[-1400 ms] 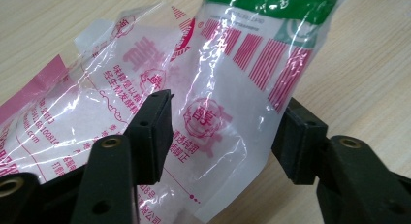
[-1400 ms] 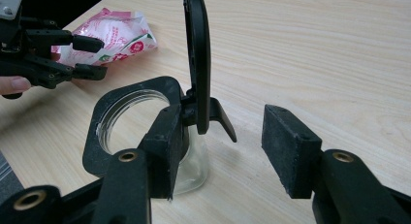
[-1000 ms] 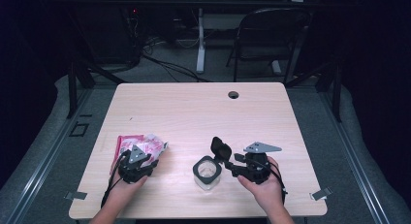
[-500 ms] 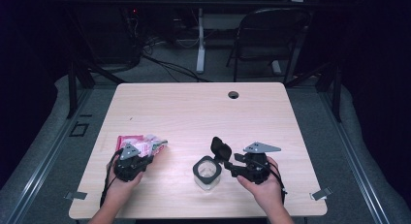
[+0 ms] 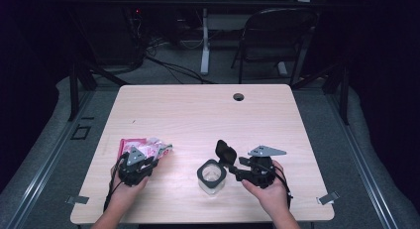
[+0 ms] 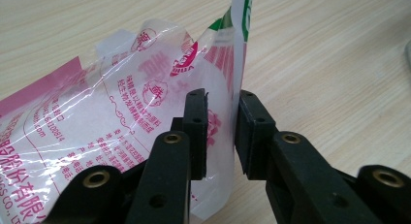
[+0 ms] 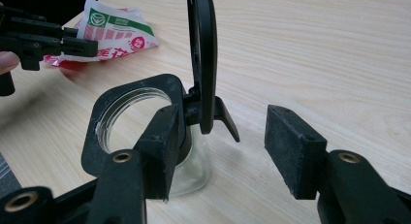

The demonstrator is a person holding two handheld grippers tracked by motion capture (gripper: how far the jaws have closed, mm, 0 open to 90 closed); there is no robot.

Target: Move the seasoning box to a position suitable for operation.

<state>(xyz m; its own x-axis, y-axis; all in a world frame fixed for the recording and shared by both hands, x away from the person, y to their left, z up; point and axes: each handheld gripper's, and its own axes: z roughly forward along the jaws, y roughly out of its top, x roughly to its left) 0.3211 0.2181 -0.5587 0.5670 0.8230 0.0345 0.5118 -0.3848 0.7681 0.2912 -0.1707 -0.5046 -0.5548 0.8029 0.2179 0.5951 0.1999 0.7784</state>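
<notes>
Packet (image 6: 145,112): lies flat on the counter (image 5: 198,115), long axis running leftward from the left hand-held gripper (image 6: 220,132); one edge stands upright between its jaws.
Left hand-held gripper: low, nearly level; jaws just reopened slightly, not pinching.
Right hand-held gripper (image 7: 223,151): spread wide, level; lidded jar (image 7: 145,136) beside its left jaw.

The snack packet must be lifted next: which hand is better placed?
Left. The left gripper already straddles the snack packet; the right gripper stands open beside the glass jar.

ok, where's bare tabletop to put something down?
Free: the far half of the table up to the cable hole, and the strip between the snack bag and glass jar. Crowded: near edge, around the left gripper and right gripper.
</notes>
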